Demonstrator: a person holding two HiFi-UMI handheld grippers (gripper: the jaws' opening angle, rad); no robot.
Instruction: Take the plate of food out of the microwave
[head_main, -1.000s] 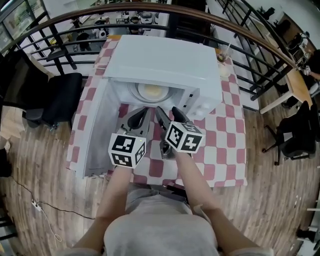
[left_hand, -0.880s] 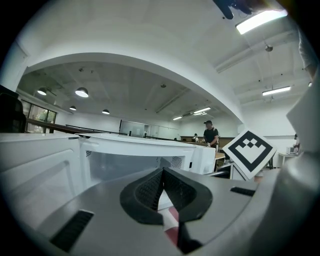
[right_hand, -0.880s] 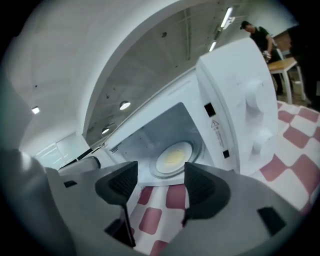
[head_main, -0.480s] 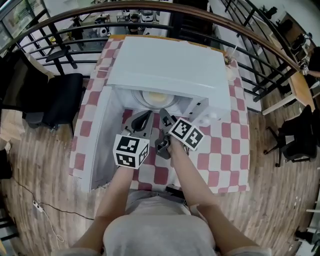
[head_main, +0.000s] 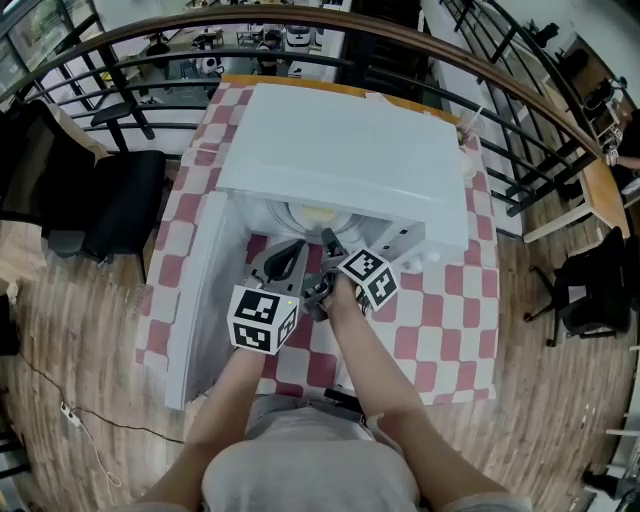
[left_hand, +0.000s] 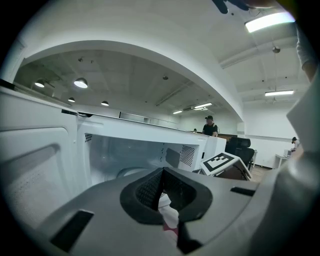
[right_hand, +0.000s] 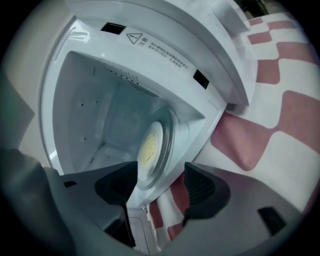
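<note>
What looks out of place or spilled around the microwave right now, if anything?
Nothing stands out. The microwave has its door open, the plate of food sits inside it, and no spill shows on the checked tablecloth. The right gripper is open in front of the opening.

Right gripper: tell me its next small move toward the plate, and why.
Probably ease the right gripper forward into the open microwave until its jaws straddle the near rim of the plate. The jaws stand apart and empty, lined up with that rim, and the plate of yellow food sits inside, not yet gripped.
</note>
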